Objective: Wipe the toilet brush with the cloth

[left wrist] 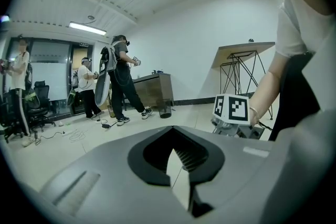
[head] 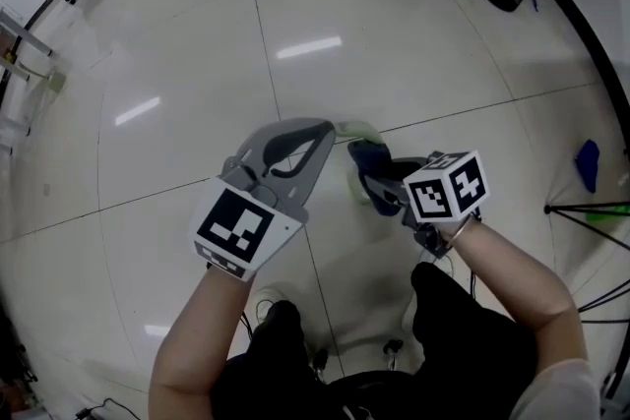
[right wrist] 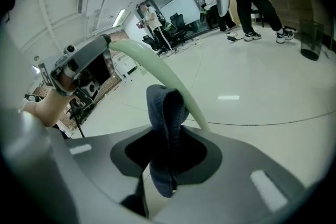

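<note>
Centre of head view: left gripper point(head: 327, 126) tips pinched closed on end of pale green toilet brush point(right wrist: 157, 73) handle. Right gripper point(right wrist: 167, 150) clamped on dark blue cloth point(right wrist: 165, 107), which touches handle. Wiping step in hand, by the look of it. Next move likely calls for sliding cloth along handle, brush held steady.

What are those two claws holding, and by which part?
Right gripper pinches the dark cloth at a fold; left gripper grips the pale green brush handle by its end.
</note>
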A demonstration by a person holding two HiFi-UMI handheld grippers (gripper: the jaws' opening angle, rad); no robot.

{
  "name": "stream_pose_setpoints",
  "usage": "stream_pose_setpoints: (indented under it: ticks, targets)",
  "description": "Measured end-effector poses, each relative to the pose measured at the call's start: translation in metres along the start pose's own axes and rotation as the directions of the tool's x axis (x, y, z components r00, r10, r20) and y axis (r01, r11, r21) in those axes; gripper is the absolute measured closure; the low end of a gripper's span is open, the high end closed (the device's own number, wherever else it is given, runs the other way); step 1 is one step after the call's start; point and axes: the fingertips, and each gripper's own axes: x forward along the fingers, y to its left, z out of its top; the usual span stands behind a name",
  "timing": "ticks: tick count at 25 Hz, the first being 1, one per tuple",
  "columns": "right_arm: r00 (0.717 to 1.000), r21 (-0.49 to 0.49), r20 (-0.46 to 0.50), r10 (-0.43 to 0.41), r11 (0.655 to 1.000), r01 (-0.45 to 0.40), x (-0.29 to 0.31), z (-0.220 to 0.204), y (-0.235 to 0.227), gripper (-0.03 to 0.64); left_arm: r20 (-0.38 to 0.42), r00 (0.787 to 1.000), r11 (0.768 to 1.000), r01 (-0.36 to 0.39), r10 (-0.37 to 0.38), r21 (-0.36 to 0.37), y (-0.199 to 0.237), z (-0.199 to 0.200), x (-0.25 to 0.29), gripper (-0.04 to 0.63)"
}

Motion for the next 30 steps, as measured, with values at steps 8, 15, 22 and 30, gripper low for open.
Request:
stream_pose_setpoints:
  ticks: [8, 15, 22, 30]
  targets:
    - [0.997, 0.174, -0.083, -0.002, 0.985, 0.017, 0.032, -0.046, -0.042, 0.508, 0.001, 1.0, 1.0, 0.007, -0.007, -0.012, -0.002, -0.001, -0.001, 0.591]
    - [0.985, 0.25, -0.174, -0.019, 0.966, 0.063, 0.051, -0.085, -0.076, 0.506, 0.023, 0.999, 0.999, 0.024, -0.023, -0.043, -0.002, 0.002, 0.001, 0.591]
    - [0.984, 0.164, -0.172, 0.05, 0.986, -0.022, 0.045, -0.076, -0.038, 0.508, 0.019, 0.999, 0.999, 0.026, -0.025, -0.038, -0.001, 0.001, 0.001, 0.591]
    - [0.99, 0.067, 0.033, 0.139, 0.988, -0.141, 0.017, 0.016, 0.01, 0.508, 0.015, 1.0, 0.999, 0.025, -0.024, -0.036, -0.002, 0.001, 0.0, 0.591]
